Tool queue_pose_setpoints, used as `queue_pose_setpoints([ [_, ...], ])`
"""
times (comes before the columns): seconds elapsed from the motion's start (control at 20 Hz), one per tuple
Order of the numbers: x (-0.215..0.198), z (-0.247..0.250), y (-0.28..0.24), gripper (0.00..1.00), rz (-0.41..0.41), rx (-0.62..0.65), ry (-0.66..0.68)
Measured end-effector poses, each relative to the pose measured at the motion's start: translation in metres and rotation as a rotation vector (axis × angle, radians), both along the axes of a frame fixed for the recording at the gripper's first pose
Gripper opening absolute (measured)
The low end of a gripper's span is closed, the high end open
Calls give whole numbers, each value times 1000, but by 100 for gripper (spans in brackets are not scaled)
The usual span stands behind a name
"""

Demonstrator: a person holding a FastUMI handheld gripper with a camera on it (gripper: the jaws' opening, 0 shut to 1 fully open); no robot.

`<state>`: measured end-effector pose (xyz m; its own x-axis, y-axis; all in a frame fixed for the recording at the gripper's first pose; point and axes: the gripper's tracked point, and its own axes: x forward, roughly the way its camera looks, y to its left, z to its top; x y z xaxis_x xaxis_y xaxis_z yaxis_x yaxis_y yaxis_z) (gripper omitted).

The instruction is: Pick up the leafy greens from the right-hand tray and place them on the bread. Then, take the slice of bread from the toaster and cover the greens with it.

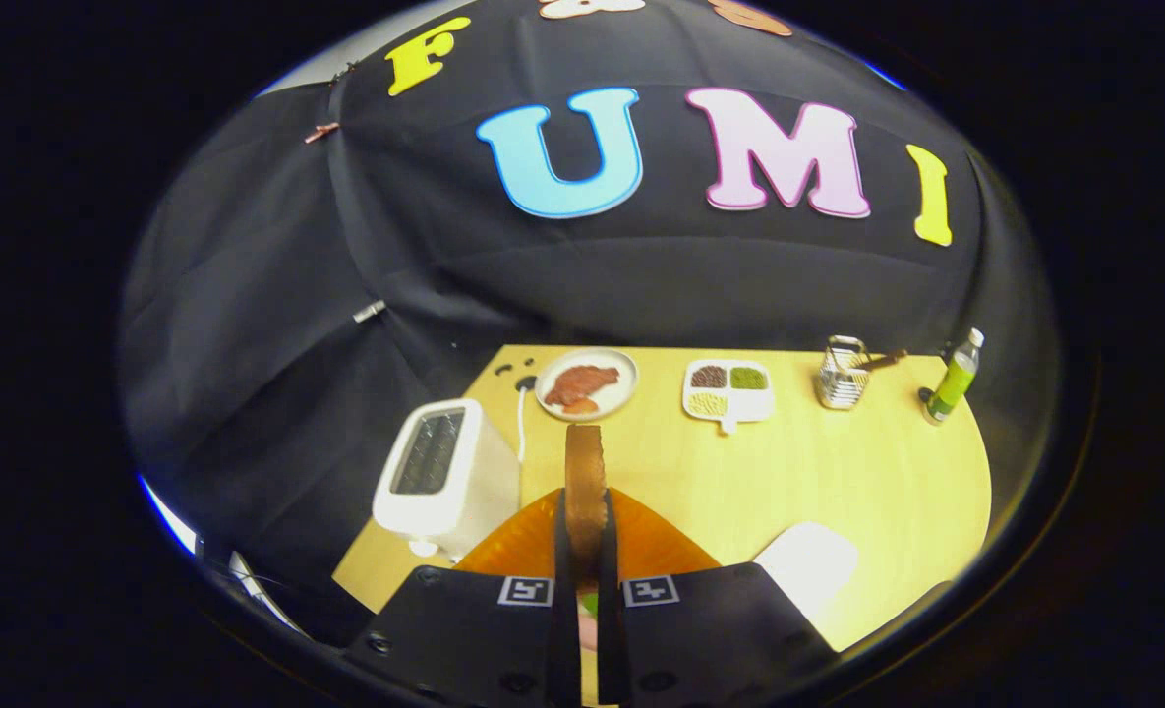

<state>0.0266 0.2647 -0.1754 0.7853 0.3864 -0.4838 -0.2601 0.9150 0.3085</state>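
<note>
Gripping the bread slice (585, 482) edge-on, upright, jaws clenched on both faces; gripper (587, 551) held level above the orange tray (518, 541). White toaster (439, 472) sits just left, slot bare. Beyond on the desk (838, 482): meat plate (587, 385), divided dish (728, 390), wire holder (842, 374), green bottle (954, 379).

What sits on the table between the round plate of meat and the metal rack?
In the gripper view, the divided dish with three fillings sits between the plate of meat and the metal rack. The gripper is shut on a bread slice.
</note>
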Motion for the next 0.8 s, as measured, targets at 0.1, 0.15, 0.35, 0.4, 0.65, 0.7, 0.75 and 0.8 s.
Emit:
queue_pose_setpoints([
  [0.1,-10,-33,-4,11,-16,-11,43],
  [0.15,-14,-48,-2,11,-27,7,71],
  [0.35,-17,-89,13,11,-100,152,179],
  [0.4,-16,-96,15,11,-116,177,193],
  [0.65,-14,-122,21,11,-181,320,278],
  [0.7,-12,-130,21,11,-194,338,294],
  [0.75,-12,-139,20,11,-202,347,317],
  [0.8,-13,-149,18,11,-211,360,342],
])
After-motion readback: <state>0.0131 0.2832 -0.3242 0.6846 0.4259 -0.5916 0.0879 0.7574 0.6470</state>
